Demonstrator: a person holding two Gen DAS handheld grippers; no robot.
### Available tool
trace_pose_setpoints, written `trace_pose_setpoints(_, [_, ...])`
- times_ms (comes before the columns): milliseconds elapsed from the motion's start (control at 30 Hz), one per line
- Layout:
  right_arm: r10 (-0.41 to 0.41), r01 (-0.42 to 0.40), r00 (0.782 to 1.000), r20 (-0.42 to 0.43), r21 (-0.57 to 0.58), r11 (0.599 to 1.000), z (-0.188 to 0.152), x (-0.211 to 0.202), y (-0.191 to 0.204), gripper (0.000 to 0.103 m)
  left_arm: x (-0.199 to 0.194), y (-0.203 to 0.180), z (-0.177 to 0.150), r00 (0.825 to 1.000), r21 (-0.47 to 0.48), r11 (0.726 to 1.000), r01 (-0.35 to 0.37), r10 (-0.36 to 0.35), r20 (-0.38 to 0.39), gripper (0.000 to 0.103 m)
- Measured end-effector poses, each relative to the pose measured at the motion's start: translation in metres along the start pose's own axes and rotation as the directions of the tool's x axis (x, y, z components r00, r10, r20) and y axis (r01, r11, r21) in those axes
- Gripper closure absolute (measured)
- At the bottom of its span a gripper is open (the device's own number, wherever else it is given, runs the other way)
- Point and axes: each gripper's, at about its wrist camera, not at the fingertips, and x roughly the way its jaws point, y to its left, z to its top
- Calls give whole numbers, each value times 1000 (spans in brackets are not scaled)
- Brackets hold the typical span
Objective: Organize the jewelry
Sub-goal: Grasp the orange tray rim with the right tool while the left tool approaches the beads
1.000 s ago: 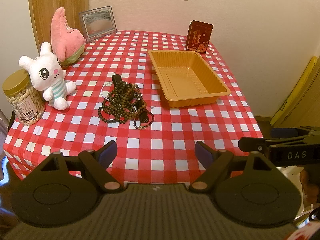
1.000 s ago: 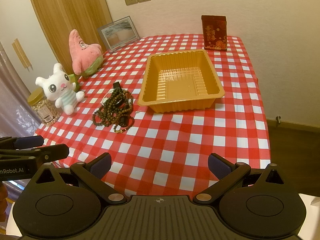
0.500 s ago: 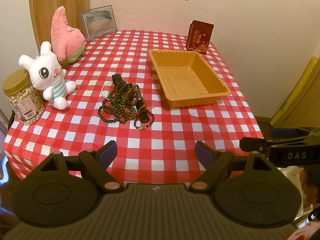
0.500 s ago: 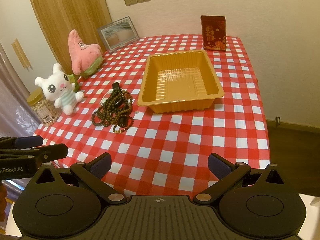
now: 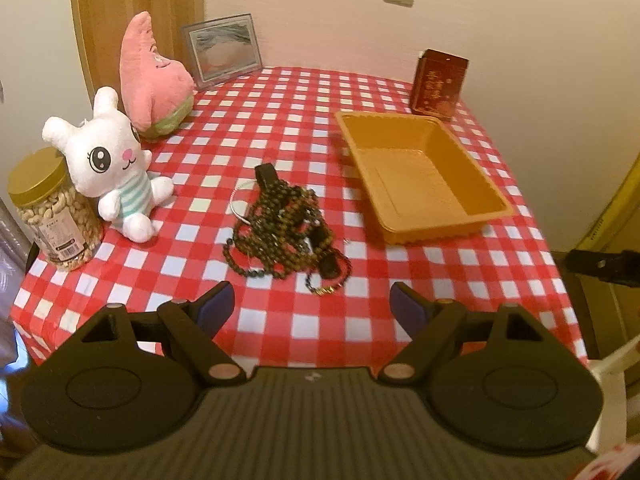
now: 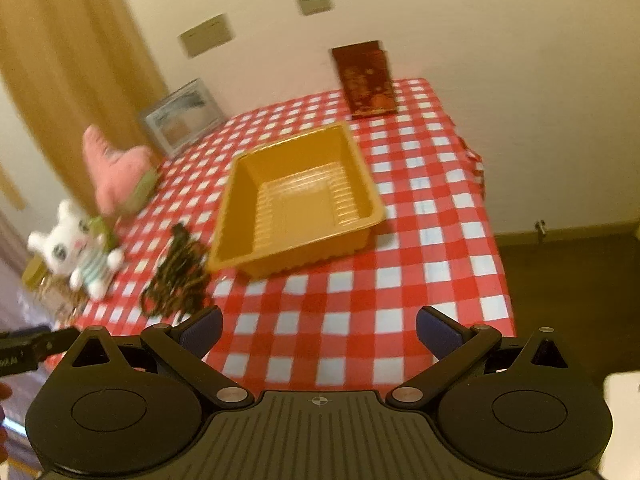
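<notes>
No lettering can be read with confidence. The red box [image 5: 439, 83], far ahead and right of the left jaws, carries gold characters too blurred to make out. The peanut jar [image 5: 54, 216], to their left, has an illegibly small label.

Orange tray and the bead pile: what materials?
Orange tray: looks like thin moulded plastic, semi-gloss; ribbed walls and floor, rolled rim. Bead pile: dark brown-green round beads, dull sheen, likely wood or stone; can't tell which. A small gold-coloured clasp at its near edge looks metal.

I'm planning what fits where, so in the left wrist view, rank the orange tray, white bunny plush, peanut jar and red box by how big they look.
1. orange tray
2. white bunny plush
3. peanut jar
4. red box, though it stands farthest back, so its true size is unsure.
</notes>
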Motion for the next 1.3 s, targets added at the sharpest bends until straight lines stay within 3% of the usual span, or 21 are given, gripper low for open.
trace_pose_setpoints(167, [-49,49,998,26,0,999,11,22,-15,2,27,9,7,1000,-5,1000,-17,17,-4,19])
trace_pose_setpoints(233, [-46,46,999,14,4,999,14,34,-21,26,38,12,8,1000,-8,1000,-30,30,-8,19])
trace_pose_setpoints(567, [-26,19,996,87,84,996,20,93,-41,30,93,28,15,997,-49,998,-46,43,-59,19])
trace_pose_setpoints(900, [-87,56,980,180,171,984,29,147,-49,48,125,31,24,996,-41,998,-43,40,-74,19])
trace_pose_setpoints(1300, [-138,60,956,261,285,957,25,180,-49,64,142,42,25,994,-54,998,-45,39,-99,20])
